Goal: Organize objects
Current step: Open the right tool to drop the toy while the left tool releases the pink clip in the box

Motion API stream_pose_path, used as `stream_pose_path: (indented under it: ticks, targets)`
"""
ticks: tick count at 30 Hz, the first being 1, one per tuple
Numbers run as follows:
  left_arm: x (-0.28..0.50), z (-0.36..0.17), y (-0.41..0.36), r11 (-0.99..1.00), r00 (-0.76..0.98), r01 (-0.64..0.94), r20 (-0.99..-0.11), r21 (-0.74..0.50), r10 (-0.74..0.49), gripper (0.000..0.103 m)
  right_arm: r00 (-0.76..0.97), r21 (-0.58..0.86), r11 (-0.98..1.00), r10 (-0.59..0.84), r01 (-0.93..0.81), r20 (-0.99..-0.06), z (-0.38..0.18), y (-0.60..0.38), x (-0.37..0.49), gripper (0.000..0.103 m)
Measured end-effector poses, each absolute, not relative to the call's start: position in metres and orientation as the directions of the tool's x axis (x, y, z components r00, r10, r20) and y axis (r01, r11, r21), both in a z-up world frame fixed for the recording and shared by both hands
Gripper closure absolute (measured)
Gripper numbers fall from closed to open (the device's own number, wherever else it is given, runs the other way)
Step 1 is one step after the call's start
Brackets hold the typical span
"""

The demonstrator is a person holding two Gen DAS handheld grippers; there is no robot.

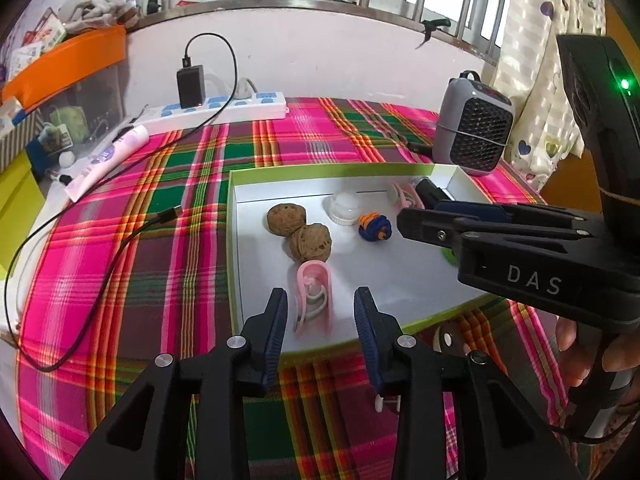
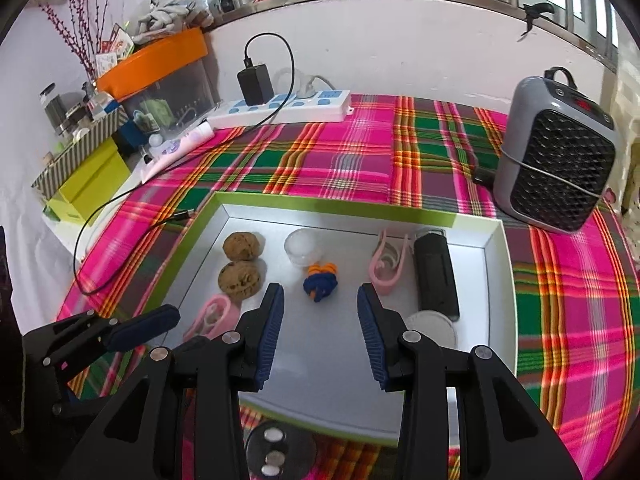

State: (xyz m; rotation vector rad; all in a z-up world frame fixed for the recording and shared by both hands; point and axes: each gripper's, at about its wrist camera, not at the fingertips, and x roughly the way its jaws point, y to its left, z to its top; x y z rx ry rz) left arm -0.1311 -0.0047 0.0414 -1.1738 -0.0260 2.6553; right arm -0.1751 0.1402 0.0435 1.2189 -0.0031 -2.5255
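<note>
Pink clip [image 1: 313,300] lies between parted jaws — inside the tray [image 1: 236,188].

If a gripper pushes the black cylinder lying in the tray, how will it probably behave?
The black cylinder lies on its side, so a sideways push would probably roll it over the smooth tray floor. It looks rigid, so the pads should not deform it. Its roll would likely end against the pink clip or the nearby tray wall.

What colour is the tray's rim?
Lime green rim, white inside; clearest in the right wrist view.
</note>
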Motion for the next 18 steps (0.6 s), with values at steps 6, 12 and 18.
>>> stream_pose_path:
  ticks: [6, 12, 18]
  targets:
    - [-0.118, 0.049, -0.008, -0.969, -0.661, -0.212, -0.713, -0.124, 0.236, 0.069, -0.59, 0.157, -0.942, -0.31, 0.296, -0.746, 0.048, 0.145, -0.158, 0.063]
    - [-0.102, 0.052, -0.009, -0.962, -0.66, -0.229, -0.703, -0.145, 0.264, 0.069, -0.596, 0.185, -0.938, -0.331, 0.294, -0.732, 0.051, 0.153, -0.141, 0.063]
    - [-0.086, 0.052, -0.007, -0.95, -0.65, -0.261, -0.697, -0.17, 0.303, 0.068, -0.605, 0.199, -0.938, -0.335, 0.283, -0.722, 0.048, 0.165, -0.122, 0.063]
